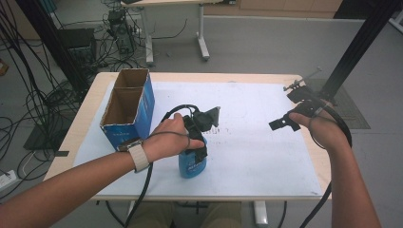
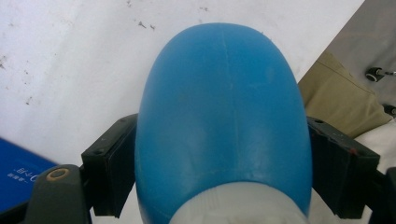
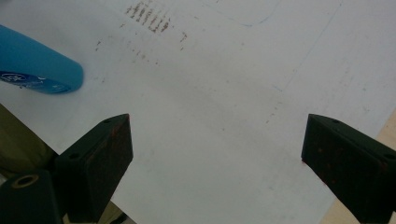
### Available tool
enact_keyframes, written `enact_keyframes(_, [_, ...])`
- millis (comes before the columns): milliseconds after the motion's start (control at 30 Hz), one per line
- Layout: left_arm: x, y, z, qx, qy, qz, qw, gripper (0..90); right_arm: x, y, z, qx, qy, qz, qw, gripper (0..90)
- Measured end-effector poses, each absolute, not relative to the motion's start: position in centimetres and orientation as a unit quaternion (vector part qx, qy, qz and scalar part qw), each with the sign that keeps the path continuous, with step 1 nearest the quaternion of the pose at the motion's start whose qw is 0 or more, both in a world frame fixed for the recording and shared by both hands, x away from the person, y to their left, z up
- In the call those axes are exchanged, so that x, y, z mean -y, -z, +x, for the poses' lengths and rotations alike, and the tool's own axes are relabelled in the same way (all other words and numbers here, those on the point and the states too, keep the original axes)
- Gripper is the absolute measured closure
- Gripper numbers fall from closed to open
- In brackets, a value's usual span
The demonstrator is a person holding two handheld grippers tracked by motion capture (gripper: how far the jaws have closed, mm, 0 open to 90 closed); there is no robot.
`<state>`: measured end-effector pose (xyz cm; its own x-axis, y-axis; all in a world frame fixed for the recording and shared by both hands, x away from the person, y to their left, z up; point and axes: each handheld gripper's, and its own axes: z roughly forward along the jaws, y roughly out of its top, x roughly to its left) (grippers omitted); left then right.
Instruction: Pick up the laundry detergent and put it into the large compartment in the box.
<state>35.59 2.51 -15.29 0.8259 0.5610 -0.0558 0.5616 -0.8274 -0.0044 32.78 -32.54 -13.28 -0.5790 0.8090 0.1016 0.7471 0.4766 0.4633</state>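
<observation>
Currently I am clamping the left gripper on the blue bottle, seated squarely between its jaws on the white sheet, keeping pressure even, while the right gripper is idling, jaws apart over bare sheet.

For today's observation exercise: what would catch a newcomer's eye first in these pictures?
The blue bottle near the table's front edge, clamped between the pads of the left gripper. Beside it, at the table's left, stands an open blue cardboard box. The right gripper hangs open above the white sheet.
</observation>
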Motion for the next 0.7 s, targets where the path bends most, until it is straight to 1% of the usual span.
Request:
enact_keyframes(500, [-2.54, 15.21, 35.01, -0.293, 0.015, 0.956, 0.011, 20.1, 32.47, 13.16, 32.73, -0.857, -0.237, 0.453, 0.067, 8.7])
enact_keyframes(533, [-2.56, 15.1, 34.96, -0.291, 0.014, 0.956, 0.013, 22.3, 32.46, 13.15, 32.73, -0.857, -0.237, 0.453, 0.067, 8.7])
enact_keyframes(567, [-2.81, 14.99, 34.86, -0.284, 0.011, 0.959, 0.02, 36.9, 32.43, 13.14, 32.72, -0.856, -0.237, 0.454, 0.067, 8.7])
enact_keyframes(600, [-2.7, 15.04, 34.82, -0.284, 0.01, 0.958, 0.016, 35.6, 32.44, 13.15, 32.74, -0.857, -0.237, 0.452, 0.067, 8.7])
enact_keyframes(700, [-2.49, 15.2, 34.74, -0.283, 0.006, 0.959, 0.011, 36.9, 32.43, 13.13, 32.74, -0.857, -0.237, 0.453, 0.068, 8.7])
